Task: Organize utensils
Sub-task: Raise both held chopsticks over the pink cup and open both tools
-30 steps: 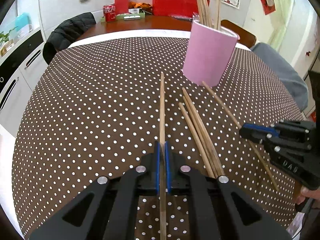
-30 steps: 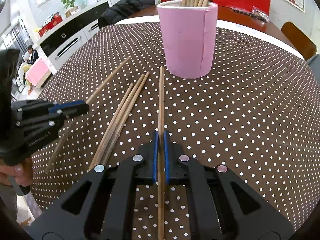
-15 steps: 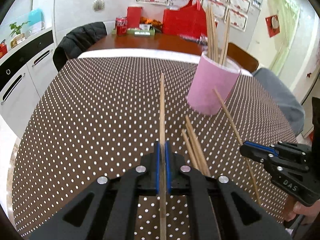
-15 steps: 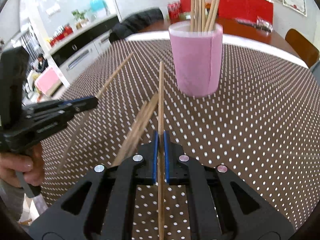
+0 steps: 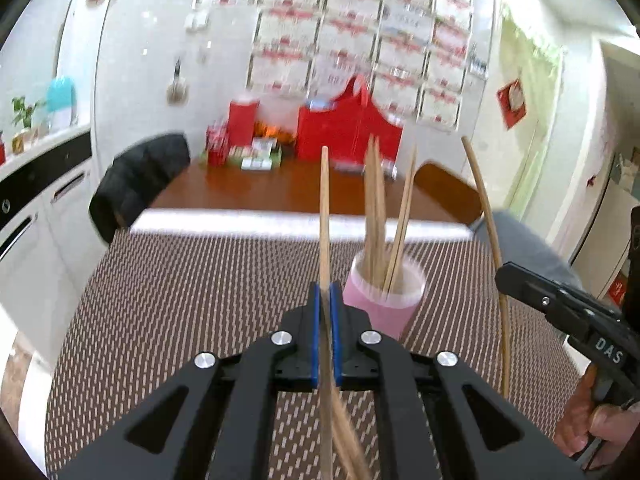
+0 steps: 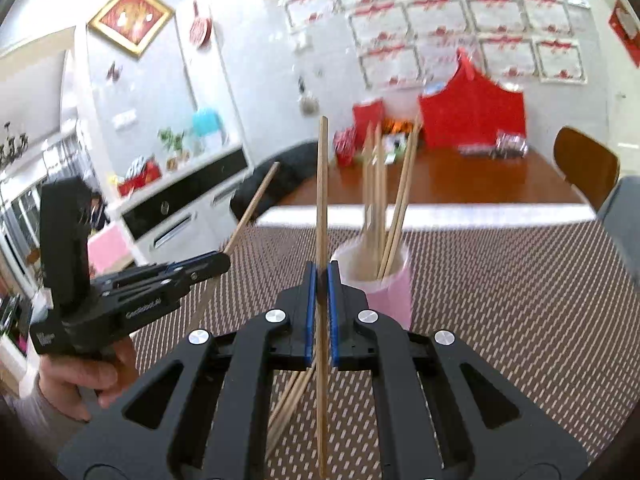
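My left gripper (image 5: pixel 327 300) is shut on a wooden chopstick (image 5: pixel 325 216), raised and pointing up and forward. My right gripper (image 6: pixel 318 280) is shut on another chopstick (image 6: pixel 321 184), also raised. A pink cup (image 5: pixel 382 304) with several chopsticks standing in it sits on the dotted brown tablecloth just ahead and to the right of both grippers; it also shows in the right wrist view (image 6: pixel 390 292). Each gripper shows in the other's view: the right one (image 5: pixel 560 312) with its chopstick (image 5: pixel 490 216), and the left one (image 6: pixel 160 284). Loose chopsticks (image 6: pixel 290 404) lie on the table below.
The round table with the dotted cloth (image 5: pixel 192 280) meets a wooden table (image 5: pixel 280 188) carrying red bags and boxes. A black-jacketed chair (image 5: pixel 136 180) stands far left, a brown chair (image 6: pixel 584 168) far right. White cabinets (image 6: pixel 180 216) line the left.
Both grippers have lifted their chopsticks off the table and tilted them upward. The views now look over the cup toward the far wall. The image is blurred by motion.
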`<state>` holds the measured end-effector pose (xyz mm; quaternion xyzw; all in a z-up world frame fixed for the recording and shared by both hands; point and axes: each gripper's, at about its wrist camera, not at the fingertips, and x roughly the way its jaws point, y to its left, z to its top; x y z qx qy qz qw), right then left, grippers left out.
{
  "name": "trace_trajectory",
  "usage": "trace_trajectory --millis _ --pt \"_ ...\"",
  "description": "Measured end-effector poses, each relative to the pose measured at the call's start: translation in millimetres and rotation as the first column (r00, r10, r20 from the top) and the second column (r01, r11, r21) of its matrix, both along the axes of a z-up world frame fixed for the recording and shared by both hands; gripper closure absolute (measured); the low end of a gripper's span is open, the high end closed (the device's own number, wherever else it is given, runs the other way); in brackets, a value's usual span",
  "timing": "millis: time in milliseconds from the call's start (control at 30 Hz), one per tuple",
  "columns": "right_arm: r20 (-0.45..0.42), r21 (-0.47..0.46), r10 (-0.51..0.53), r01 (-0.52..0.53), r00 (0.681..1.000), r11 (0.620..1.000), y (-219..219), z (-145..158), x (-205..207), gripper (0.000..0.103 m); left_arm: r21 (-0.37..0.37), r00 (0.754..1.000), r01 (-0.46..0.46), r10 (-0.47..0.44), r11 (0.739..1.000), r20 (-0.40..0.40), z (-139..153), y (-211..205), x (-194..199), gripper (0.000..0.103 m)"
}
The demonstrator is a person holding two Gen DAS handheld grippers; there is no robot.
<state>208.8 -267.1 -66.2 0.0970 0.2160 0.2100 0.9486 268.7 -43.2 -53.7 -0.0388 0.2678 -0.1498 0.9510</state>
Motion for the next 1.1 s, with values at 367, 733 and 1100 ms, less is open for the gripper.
trace_trajectory --millis 367,733,1100 --pt "0.184 0.124 -0.116 0.094 0.976 0.988 -25 63 47 0.097 -0.177 0.976 0.100 -0.062 0.979 0.207 60 -30 52 0.098" --pt "0.214 0.167 -0.137 0.102 0.967 0.981 -16 63 102 0.097 -0.290 0.934 0.191 -0.083 0.938 0.348 62 -52 92 0.098" --pt "0.151 0.170 -0.149 0.123 0.977 0.978 -21 28 127 0.097 -0.293 0.941 0.149 -0.044 0.944 0.336 13 -59 121 0.098"
